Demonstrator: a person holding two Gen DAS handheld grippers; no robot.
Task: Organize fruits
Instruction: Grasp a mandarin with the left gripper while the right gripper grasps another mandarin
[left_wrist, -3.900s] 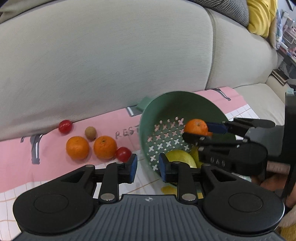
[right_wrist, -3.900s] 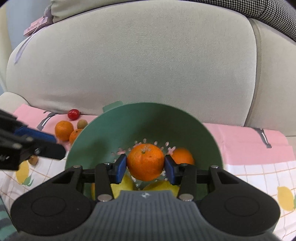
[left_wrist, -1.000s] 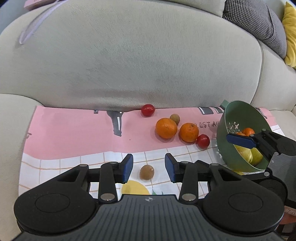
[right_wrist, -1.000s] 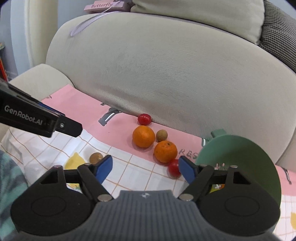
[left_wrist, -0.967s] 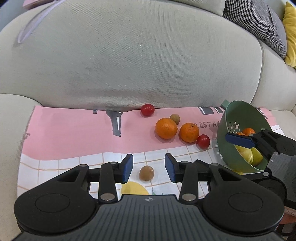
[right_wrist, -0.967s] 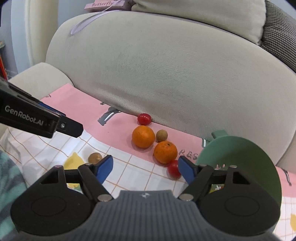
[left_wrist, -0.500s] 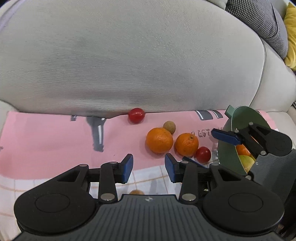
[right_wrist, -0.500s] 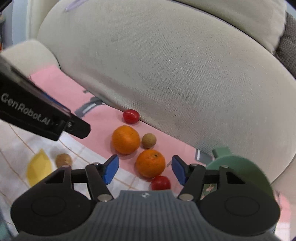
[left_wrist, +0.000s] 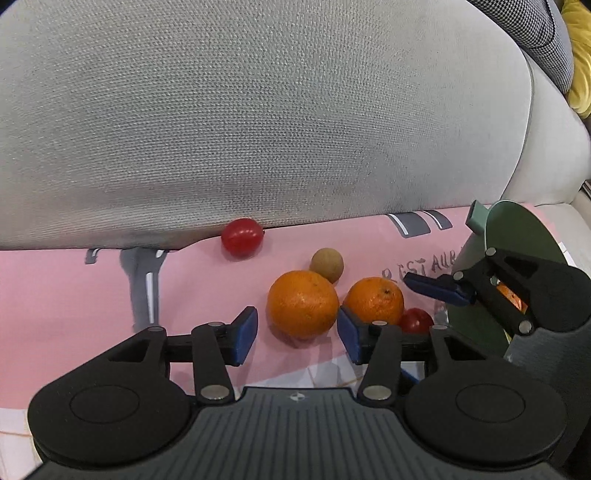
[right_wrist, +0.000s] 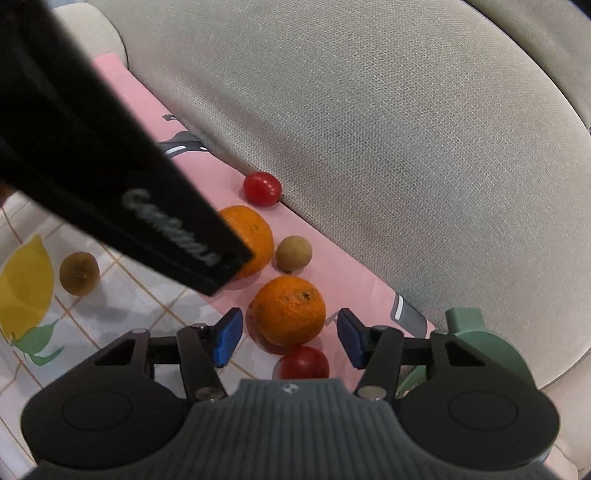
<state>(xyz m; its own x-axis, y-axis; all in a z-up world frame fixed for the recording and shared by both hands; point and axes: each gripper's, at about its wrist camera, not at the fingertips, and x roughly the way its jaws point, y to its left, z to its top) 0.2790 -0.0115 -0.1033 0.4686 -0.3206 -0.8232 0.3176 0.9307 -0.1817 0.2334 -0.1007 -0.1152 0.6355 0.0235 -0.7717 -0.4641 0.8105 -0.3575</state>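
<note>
Within the last second both grippers had closed in on the loose fruit: left gripper (left_wrist: 297, 334) jaws apart around the larger round orange (left_wrist: 303, 303), right gripper (right_wrist: 283, 341) jaws apart around the smaller orange (right_wrist: 289, 311), so two pickups looked imminent.

2 oranges (left_wrist: 302, 303) (left_wrist: 373, 300) are bright orange, 2 cherry tomatoes (left_wrist: 242, 236) (left_wrist: 416, 320) glossy red, the longan (left_wrist: 326, 260) tan. The cloth (left_wrist: 66, 288) is pink with grey print, its near part white with a tan grid and yellow lemon (right_wrist: 26, 280). The colander (left_wrist: 517, 229) is sage green, the gripper pads (left_wrist: 243, 334) blue.
</note>
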